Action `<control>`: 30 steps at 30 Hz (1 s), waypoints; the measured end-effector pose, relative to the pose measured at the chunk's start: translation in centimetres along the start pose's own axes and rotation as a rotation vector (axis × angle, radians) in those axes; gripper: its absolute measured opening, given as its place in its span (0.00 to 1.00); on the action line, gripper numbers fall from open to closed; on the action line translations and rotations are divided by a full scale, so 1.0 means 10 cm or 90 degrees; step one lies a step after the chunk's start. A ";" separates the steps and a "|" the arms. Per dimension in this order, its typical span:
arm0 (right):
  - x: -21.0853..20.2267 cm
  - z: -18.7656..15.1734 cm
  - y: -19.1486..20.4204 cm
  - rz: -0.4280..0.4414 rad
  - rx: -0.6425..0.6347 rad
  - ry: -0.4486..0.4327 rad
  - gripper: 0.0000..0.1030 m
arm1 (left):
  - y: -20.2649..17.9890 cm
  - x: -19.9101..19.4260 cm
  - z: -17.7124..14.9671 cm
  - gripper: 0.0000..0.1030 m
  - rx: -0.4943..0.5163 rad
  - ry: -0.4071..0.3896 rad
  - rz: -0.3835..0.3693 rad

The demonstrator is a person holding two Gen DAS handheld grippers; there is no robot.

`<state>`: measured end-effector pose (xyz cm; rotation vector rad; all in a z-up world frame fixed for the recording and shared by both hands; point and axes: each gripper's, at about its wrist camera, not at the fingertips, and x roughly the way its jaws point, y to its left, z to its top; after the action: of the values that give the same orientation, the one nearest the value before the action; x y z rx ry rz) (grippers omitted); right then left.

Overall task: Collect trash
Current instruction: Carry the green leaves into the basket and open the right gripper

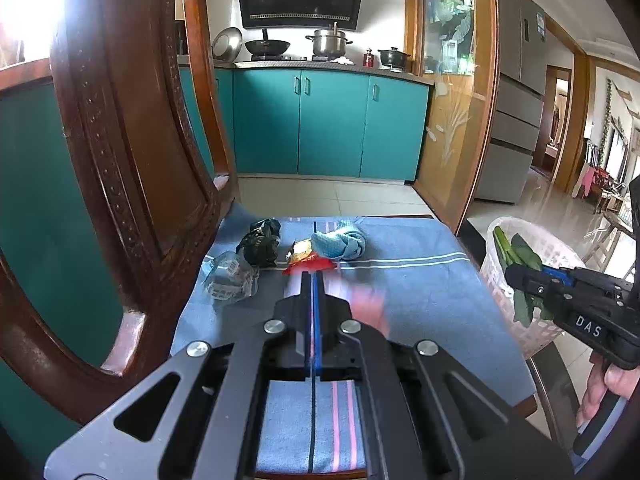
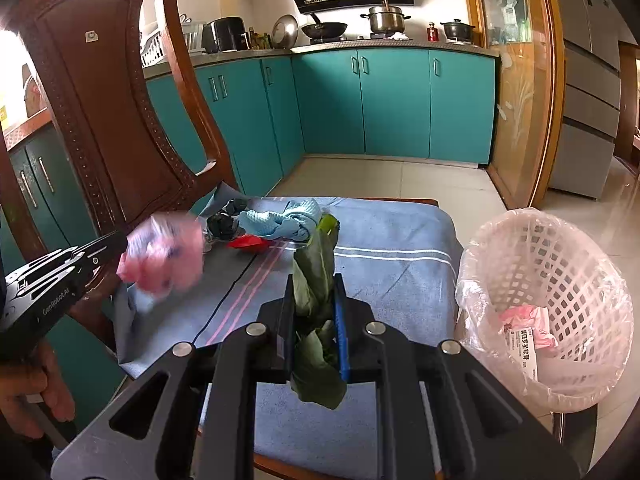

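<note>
My right gripper (image 2: 314, 280) was clamped on a green leaf (image 2: 316, 276), the leaf pinched upright between the fingers, sticking out above and below them. From the left camera that same gripper (image 1: 516, 276) hung just in front of the white basket (image 1: 560, 252), leaf (image 1: 516, 250) against the rim. The basket (image 2: 560, 272), lined with a clear bag, stood beside the chair seat with pink paper (image 2: 528, 320) and a printed slip already inside.

My left gripper (image 1: 312, 276) had its fingers pressed together; from the right camera it (image 2: 124, 246) gripped a crumpled pink wrapper (image 2: 162, 256), blurred, above the seat's left edge.

On the blue towel (image 1: 420, 280) lay the rest: a clear plastic piece (image 1: 228, 276), a black crumpled wrapper (image 1: 262, 242), a red-and-yellow packet (image 1: 306, 258) and a light blue cloth (image 1: 340, 244), all bunched near the wooden chair back (image 1: 132, 152).
</note>
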<state>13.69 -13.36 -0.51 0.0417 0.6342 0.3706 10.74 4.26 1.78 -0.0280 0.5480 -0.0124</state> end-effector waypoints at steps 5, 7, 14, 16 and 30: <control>0.00 0.00 -0.01 0.004 0.000 0.004 0.16 | 0.00 0.02 0.00 0.02 0.000 0.007 0.000; 0.01 -0.01 -0.01 0.005 0.000 0.005 0.16 | -0.01 0.03 -0.01 0.02 0.005 0.015 -0.001; 0.02 -0.01 -0.01 0.008 0.003 0.008 0.16 | -0.11 0.28 -0.27 0.72 0.093 0.124 0.020; 0.01 -0.01 -0.01 0.011 0.002 0.008 0.16 | -0.10 0.35 -0.33 0.75 0.098 0.153 0.024; 0.00 -0.01 -0.03 0.016 0.000 0.013 0.16 | 0.00 0.62 -0.48 0.38 0.036 0.232 0.007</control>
<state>13.69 -13.64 -0.64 0.0455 0.6537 0.3953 13.56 4.01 -5.55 0.0338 0.9120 -0.0224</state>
